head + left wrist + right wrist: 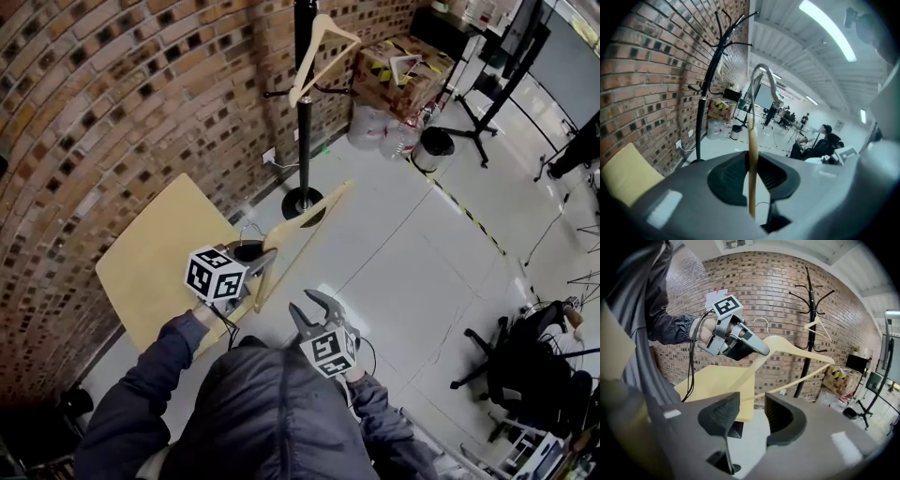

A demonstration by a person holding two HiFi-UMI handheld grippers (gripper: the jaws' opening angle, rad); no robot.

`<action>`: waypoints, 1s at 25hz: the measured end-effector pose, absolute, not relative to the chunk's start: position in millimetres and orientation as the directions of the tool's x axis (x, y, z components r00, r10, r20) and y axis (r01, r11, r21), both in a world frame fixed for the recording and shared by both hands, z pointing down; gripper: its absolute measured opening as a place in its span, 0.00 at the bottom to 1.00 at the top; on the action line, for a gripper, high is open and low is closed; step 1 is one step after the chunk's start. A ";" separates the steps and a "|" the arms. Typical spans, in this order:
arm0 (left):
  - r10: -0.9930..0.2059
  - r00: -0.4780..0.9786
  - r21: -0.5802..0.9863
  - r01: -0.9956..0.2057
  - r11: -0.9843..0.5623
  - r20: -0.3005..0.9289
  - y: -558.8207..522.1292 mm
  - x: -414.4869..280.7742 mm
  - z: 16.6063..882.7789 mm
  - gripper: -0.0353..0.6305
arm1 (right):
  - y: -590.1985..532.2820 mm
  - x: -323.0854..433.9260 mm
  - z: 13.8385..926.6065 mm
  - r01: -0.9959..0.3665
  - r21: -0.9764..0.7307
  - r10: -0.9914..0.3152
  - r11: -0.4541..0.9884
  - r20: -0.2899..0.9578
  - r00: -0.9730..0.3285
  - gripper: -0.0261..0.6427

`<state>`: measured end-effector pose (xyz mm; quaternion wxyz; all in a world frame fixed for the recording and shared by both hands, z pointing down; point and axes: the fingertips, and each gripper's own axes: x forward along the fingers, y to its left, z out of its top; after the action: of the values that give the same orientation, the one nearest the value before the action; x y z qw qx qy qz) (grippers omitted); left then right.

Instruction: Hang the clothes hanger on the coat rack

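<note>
A pale wooden hanger (pixel 302 236) with a metal hook (pixel 767 80) is held out over the floor, and my left gripper (pixel 265 265) is shut on its shoulder near the hook. In the left gripper view its wood (pixel 752 159) runs edge-on between the jaws. In the right gripper view the left gripper (pixel 759 348) and the hanger (pixel 799 350) show ahead. The black coat rack (pixel 304 112) stands by the brick wall beyond the hanger's far tip and carries another wooden hanger (pixel 323 49). My right gripper (pixel 313 309) is open and empty, below and apart from the held hanger.
A yellow table (pixel 155 258) stands against the brick wall to the left. Right of the rack are a cardboard box (pixel 398 67), plastic bags (pixel 370 127) and a black bin (pixel 434 145). A stand (pixel 497 94) and an office chair (pixel 525 367) are farther right.
</note>
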<state>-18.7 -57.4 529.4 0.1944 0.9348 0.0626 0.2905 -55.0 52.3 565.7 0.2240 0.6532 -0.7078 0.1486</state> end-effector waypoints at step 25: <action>0.395 0.751 0.427 0.167 -0.889 0.529 -145.8 330.3 546.6 0.14 | 21.3 255.5 535.3 -0.964 0.088 -0.825 -0.252 0.500 0.262 0.29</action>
<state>330.3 -145.8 546.6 0.1792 0.9184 0.1531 0.3179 255.5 21.3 535.3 0.1926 0.7706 -0.5803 0.1795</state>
